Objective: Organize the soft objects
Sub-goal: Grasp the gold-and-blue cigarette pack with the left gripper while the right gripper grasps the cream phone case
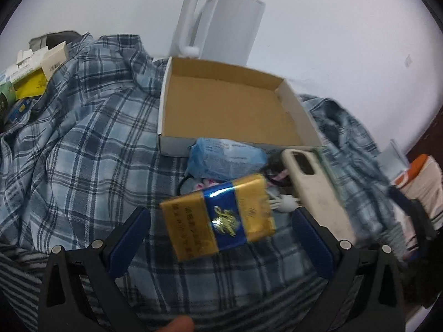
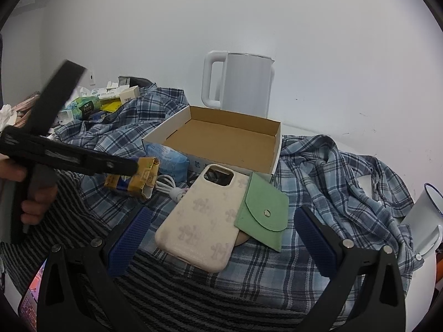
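Your gold-and-blue packet (image 1: 218, 218) is smeared by motion blur, its print unreadable; the cream phone case (image 2: 199, 221) covers part of a round tan thing; the white enamel mug (image 2: 423, 221) runs off the right edge; your left gripper (image 2: 133, 167) hides the packet's near end.

Little print is reading clearly here

We are making out only the word "Face" in white on the green tissue pack (image 2: 85, 108) at the far left of the right wrist view. We are seeing a barcode on the small cream carton (image 1: 55, 60), a column of dark characters on the gold and blue pack (image 1: 218, 217), and blue print on the front wall of the cardboard box (image 2: 202, 164), all too blurred or hidden for us to read.
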Available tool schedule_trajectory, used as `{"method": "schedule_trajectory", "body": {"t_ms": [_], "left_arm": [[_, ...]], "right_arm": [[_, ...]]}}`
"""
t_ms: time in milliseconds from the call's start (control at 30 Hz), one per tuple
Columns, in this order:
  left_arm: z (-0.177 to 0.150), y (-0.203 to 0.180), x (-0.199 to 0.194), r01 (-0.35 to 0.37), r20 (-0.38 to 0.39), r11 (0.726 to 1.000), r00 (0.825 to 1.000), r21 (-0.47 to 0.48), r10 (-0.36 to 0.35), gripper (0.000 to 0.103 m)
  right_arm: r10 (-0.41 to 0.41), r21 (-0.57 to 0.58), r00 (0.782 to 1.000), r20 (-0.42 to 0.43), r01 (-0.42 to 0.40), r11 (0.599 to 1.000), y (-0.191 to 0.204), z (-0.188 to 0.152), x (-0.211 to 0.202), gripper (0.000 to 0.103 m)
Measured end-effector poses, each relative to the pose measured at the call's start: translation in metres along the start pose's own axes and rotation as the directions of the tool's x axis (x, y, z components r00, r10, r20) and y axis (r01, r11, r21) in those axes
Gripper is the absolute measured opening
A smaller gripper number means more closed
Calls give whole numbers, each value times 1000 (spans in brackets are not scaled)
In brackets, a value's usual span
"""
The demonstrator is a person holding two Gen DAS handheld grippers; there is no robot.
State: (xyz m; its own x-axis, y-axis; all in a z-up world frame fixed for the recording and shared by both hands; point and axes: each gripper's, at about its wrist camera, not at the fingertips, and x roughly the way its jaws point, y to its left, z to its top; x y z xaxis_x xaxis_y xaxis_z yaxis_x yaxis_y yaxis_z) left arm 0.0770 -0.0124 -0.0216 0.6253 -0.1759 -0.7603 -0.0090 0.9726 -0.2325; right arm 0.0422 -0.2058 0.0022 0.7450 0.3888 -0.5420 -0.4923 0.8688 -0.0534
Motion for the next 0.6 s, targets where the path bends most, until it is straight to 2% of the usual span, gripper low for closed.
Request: {"method": "schedule_trajectory", "body": {"t_ms": [233,267,300,400,467,533,600], "left_arm": [[-7,-2,18,-7,-43,1000,999,21,8,103],[-7,-2,19,-4,-45,1000,999,18,5,101],[-8,0,21,7,-47,1000,999,13,-6,93],[-9,0,22,31,-44,1000,999,6,-30,92],[-10,0,16,38,-13,999,999,1,-38,91],[-12,2,6,55,34,999,998,-5,-54,91],[-13,4,-1,74,64,997,995,-11,-73,91]], "right_arm": [[12,13,1000,14,-12,1000,-3,1,-4,103],[13,16,1000,13,-13,1000,-3,1,-4,103],[11,19,1000,8,-11,1000,-4,1,-3,103],[-1,37,1000,-31,2,999,-7,1,5,103],[2,46,999,-42,0,999,-9,1,6,103],[-26,51,1000,-18,27,998,-9,1,-1,103],[-4,84,1000,-13,5,996,-10,1,-10,103]]}}
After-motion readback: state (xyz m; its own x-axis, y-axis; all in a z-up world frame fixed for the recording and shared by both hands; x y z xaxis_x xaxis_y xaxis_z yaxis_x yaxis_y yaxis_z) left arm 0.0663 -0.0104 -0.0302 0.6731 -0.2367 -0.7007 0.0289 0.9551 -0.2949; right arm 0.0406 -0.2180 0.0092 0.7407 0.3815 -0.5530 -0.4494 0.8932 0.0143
